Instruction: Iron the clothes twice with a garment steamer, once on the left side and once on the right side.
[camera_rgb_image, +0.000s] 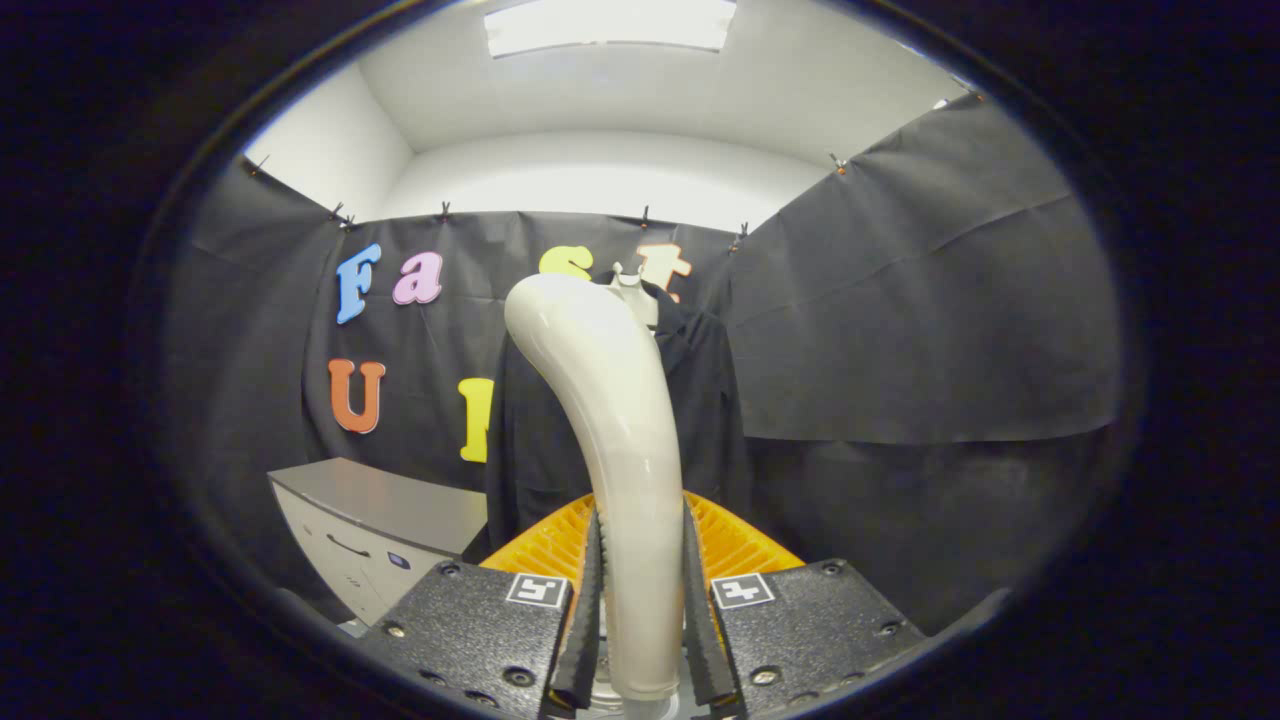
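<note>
From the gripper view, the gripper (643, 590) has both fingers pressed against the sides of the garment steamer (612, 420), pinching its pale, glossy handle between them. One finger (585, 600) lies flat along one side of the handle and the other sits tight against the opposite side, with no gap showing on either side. The handle rises straight up from between the fingers, then bends over at the top toward the booth's back wall, so the steamer's rounded upper end stands well above the fingertips.

Beyond the fingers and behind the steamer hangs the dark garment (700, 400), draped in front of the black cloth wall. It is hard to tell apart from the cloth behind it, but its shoulders and folds show on both sides of the handle. At its top a pale hanger piece (632, 290) peeks out just beside the steamer's curved end. Whether the steamer head is touching the fabric I cannot tell, since the handle hides that spot.

Lower down, off to one side of the fingers, stands a grey cabinet (380, 525) with a flat top and a slot-like handle on its front, set against the cloth wall. Overhead a ceiling light panel (610, 25) glows bright.
</note>
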